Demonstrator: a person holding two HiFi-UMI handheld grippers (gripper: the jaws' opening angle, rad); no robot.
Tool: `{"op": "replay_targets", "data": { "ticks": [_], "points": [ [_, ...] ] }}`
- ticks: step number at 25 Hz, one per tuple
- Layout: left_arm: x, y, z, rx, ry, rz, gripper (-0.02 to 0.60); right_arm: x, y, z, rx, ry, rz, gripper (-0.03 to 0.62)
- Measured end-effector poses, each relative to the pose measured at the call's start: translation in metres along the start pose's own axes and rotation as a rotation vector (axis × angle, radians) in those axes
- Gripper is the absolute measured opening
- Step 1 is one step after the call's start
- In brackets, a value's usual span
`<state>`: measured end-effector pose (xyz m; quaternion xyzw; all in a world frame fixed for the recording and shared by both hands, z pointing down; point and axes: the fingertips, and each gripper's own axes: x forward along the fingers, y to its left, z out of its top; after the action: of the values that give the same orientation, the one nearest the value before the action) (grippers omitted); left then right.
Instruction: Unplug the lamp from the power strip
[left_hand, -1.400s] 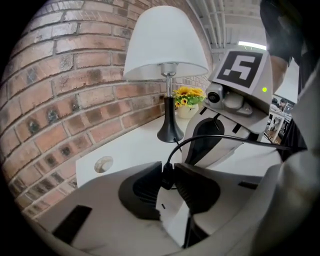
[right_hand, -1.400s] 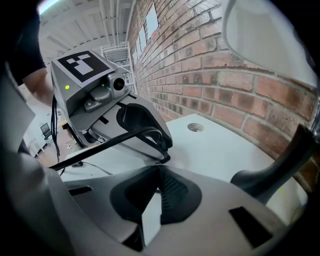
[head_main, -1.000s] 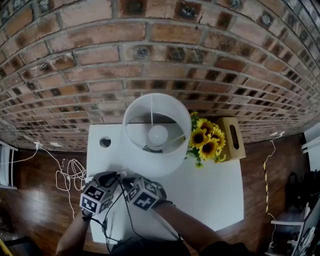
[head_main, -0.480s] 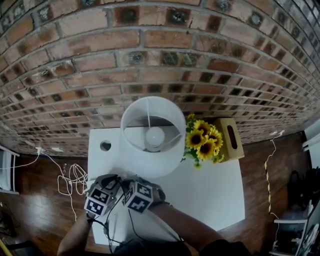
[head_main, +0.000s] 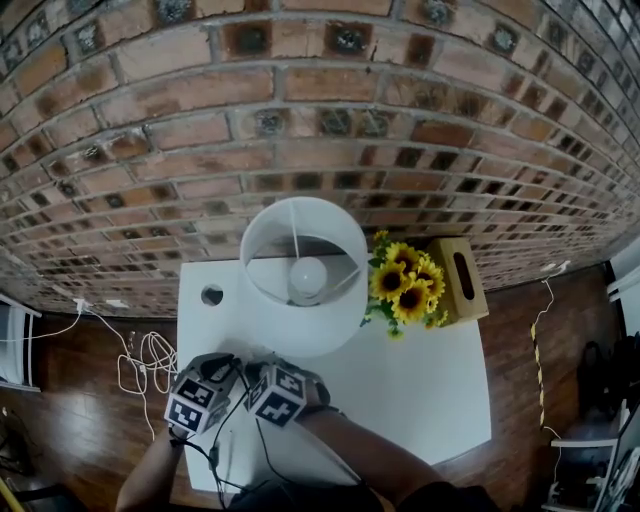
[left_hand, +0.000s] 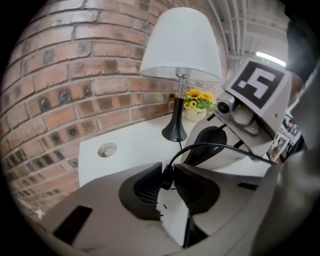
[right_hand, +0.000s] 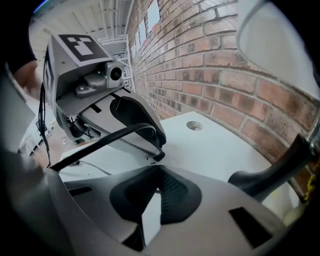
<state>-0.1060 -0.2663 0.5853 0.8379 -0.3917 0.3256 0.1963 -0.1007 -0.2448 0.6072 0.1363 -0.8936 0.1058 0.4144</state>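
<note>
The pull-out step is judged to be in hand, with the plug not yet drawn. In the left gripper view the left gripper (left_hand: 167, 174) is closed to a narrow gap on the black plug (left_hand: 166, 180), which is pressed from both sides by the ribbed pads (left_hand: 143, 186). The plug is seated in the white power strip (left_hand: 171, 212) directly beneath, and the black cord (left_hand: 212, 145) is arched up from it towards 2 o'clock. In the right gripper view the right gripper (right_hand: 158, 175) is closed, tips nearly meeting, on a white slab taken to be the edge of the same strip, so that the strip is braced on the table (head_main: 420, 390)

In the head view the strip and both grippers are found near the table's 7 o'clock corner, at 7 o'clock from the lamp (head_main: 300, 330), which is stood by the brick wall (head_main: 320, 120) at 12 o'clock

A straight pull along the prongs is called for next, with the strip held down; a sideways twist is judged likely to bind the prongs

Both grippers are pitched steeply downward, side by side, the marker cubes (head_main: 195, 405) close together, and the forearms (head_main: 370, 460) are brought in from 6 o'clock
</note>
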Motion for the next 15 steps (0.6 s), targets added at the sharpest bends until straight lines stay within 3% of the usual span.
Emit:
{"op": "replay_targets", "data": {
  "ticks": [2, 6, 11, 15],
  "points": [
    [0.000, 0.003, 0.000, -0.049, -0.006, 0.015, 0.086, 0.001, -0.002, 0.001, 0.018, 0.000, 0.004, 0.005],
    [0.001, 0.004, 0.000, -0.053, -0.001, 0.026, 0.086, 0.001, -0.002, 0.001, 0.032, -0.008, 0.001, 0.006],
    [0.003, 0.016, -0.006, -0.171, -0.034, 0.056, 0.086, 0.001, -0.005, 0.003, 0.072, -0.016, -0.003, 0.006],
    [0.001, 0.006, 0.002, -0.020, 0.000, 0.046, 0.084, 0.001, -0.004, 0.002, 0.069, -0.008, 0.000, 0.006]
  ]
}}
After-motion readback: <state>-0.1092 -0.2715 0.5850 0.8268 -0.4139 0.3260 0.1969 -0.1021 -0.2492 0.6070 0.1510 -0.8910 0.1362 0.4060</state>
